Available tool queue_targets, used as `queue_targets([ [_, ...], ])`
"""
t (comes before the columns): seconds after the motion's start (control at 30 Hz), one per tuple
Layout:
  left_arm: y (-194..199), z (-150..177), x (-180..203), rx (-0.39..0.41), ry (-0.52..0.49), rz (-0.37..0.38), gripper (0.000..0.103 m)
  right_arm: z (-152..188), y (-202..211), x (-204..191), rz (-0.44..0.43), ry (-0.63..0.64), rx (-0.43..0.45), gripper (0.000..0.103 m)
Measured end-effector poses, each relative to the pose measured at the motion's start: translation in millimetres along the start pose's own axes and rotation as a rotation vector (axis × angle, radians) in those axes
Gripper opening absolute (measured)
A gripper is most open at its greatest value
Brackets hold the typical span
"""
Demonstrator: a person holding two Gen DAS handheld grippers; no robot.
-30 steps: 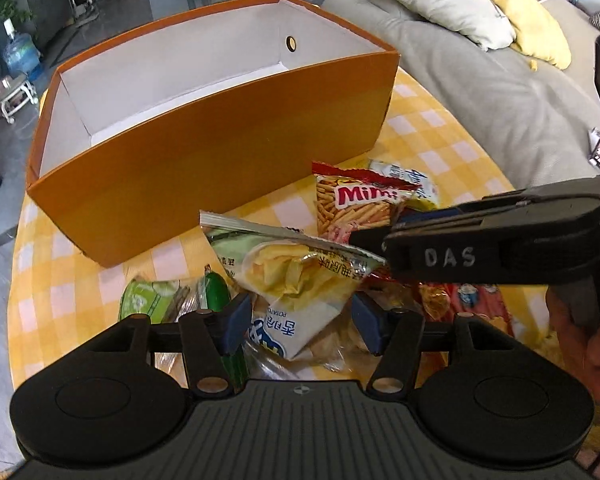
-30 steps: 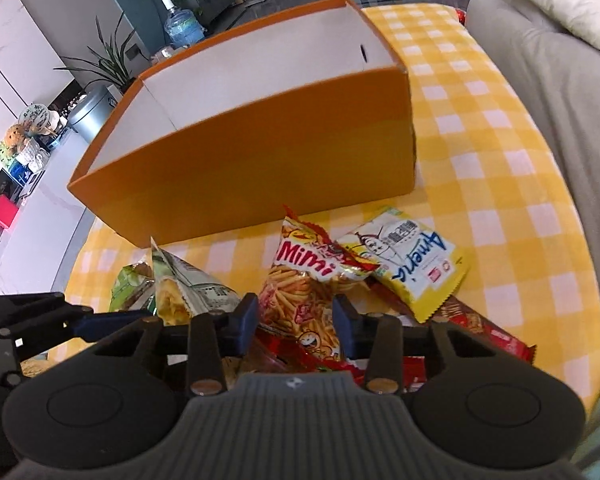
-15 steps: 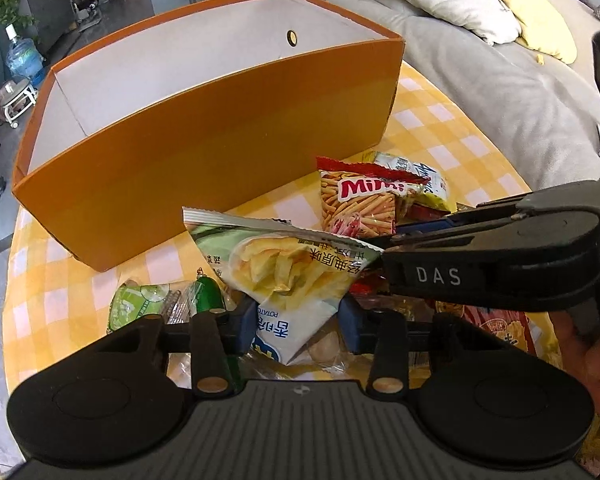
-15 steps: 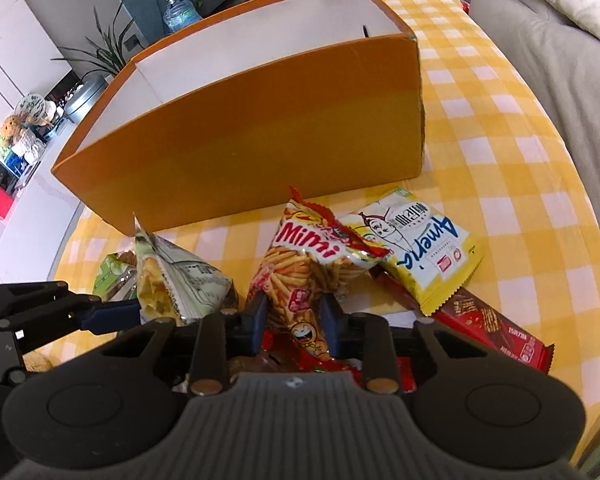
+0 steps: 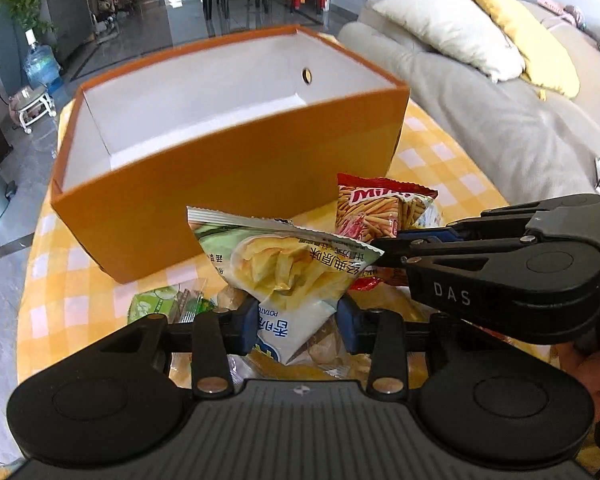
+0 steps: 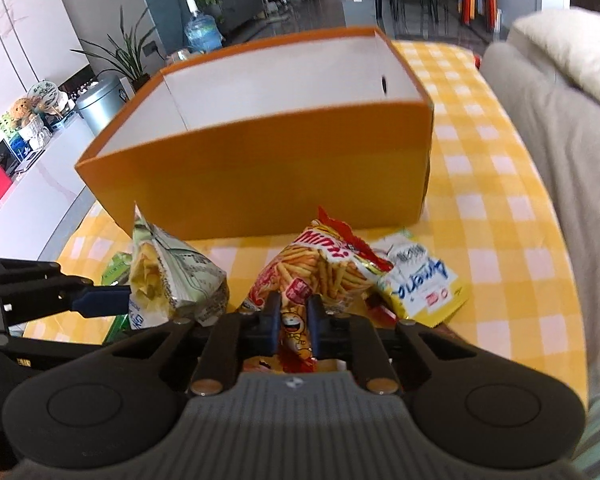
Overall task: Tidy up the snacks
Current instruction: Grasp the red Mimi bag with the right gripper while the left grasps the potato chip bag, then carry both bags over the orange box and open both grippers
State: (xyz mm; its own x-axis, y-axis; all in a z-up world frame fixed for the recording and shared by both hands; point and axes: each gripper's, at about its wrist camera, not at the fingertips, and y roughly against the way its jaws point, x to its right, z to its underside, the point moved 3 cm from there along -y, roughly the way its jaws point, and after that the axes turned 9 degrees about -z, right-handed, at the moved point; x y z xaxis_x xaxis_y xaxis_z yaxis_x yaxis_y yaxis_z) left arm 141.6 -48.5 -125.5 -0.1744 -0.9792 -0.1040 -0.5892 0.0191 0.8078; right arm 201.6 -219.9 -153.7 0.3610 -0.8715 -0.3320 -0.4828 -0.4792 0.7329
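I am looking over a desk wearing a yellow-and-white checked cloth, with a grey sofa running along its right side. An orange box, open at the top and white inside, is standing at the far middle of the desk; nothing is showing in the part of its interior that I can see.

Just in front of the box, the snacks are lying in a loose heap. I am holding the left hand-held gripper partly closed, its blue pads pressing the lower corner of a green-and-white potato chip bag, which is standing up off the heap; its jaws have just been closing on that bag. I am holding the right hand-held gripper nearly closed, its jaws having just been narrowing, and it is pinching the bottom of a red Mimi stick-snack bag, which is tilting up toward the box.

A yellow snack packet is lying flat just right of the Mimi bag, touching it. A small green packet is lying left of the chip bag.
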Motion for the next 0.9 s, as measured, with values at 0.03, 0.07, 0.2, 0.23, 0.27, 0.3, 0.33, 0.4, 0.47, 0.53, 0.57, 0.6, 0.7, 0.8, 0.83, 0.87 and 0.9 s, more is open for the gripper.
queue_targets([
  [0.03, 3, -1, -2, 0.004, 0.007, 0.004, 0.044, -1, 3, -2, 0.004, 0.010, 0.009, 0.009],
  [0.07, 7, -2, -3, 0.010, 0.015, 0.007, 0.044, -3, 6, -4, 0.010, 0.024, 0.019, 0.008],
  [0.2, 21, -6, -10, 0.019, 0.042, 0.002, 0.044, -6, 20, -10, 0.029, 0.075, 0.053, 0.008],
  [0.23, 23, -6, -12, 0.020, 0.047, -0.006, 0.044, -7, 24, -12, 0.031, 0.081, 0.062, 0.008],
  [0.27, 27, -7, -15, 0.023, 0.056, -0.016, 0.044, -7, 27, -13, 0.034, 0.088, 0.070, 0.008],
  [0.3, 29, -6, -17, 0.027, 0.064, -0.020, 0.044, -8, 30, -15, 0.038, 0.096, 0.078, 0.008],
  [0.33, 32, -7, -19, 0.031, 0.074, -0.021, 0.044, -9, 33, -17, 0.041, 0.105, 0.087, 0.008],
  [0.4, 37, -8, -26, 0.040, 0.097, -0.027, 0.044, -10, 39, -21, 0.045, 0.123, 0.103, 0.007],
  [0.47, 43, -9, -31, 0.050, 0.123, -0.035, 0.044, -10, 44, -25, 0.052, 0.136, 0.112, 0.007],
  [0.53, 48, -9, -37, 0.063, 0.145, -0.041, 0.044, -10, 48, -28, 0.055, 0.141, 0.118, 0.007],
  [0.57, 51, -10, -40, 0.069, 0.157, -0.043, 0.044, -10, 50, -30, 0.055, 0.143, 0.119, 0.007],
  [0.6, 53, -10, -43, 0.074, 0.166, -0.044, 0.044, -8, 52, -32, 0.055, 0.145, 0.122, 0.007],
  [0.7, 58, -13, -50, 0.089, 0.197, -0.050, 0.044, -7, 57, -37, 0.052, 0.149, 0.129, 0.007],
  [0.8, 63, -17, -57, 0.110, 0.214, -0.066, 0.044, -8, 62, -41, 0.054, 0.160, 0.142, 0.007],
  [0.83, 65, -19, -59, 0.116, 0.218, -0.066, 0.044, -10, 64, -43, 0.054, 0.164, 0.149, 0.007],
  [0.87, 66, -21, -61, 0.121, 0.222, -0.065, 0.044, -11, 67, -44, 0.053, 0.169, 0.156, 0.007],
  [0.9, 68, -24, -63, 0.125, 0.225, -0.063, 0.044, -12, 69, -46, 0.054, 0.177, 0.163, 0.006],
])
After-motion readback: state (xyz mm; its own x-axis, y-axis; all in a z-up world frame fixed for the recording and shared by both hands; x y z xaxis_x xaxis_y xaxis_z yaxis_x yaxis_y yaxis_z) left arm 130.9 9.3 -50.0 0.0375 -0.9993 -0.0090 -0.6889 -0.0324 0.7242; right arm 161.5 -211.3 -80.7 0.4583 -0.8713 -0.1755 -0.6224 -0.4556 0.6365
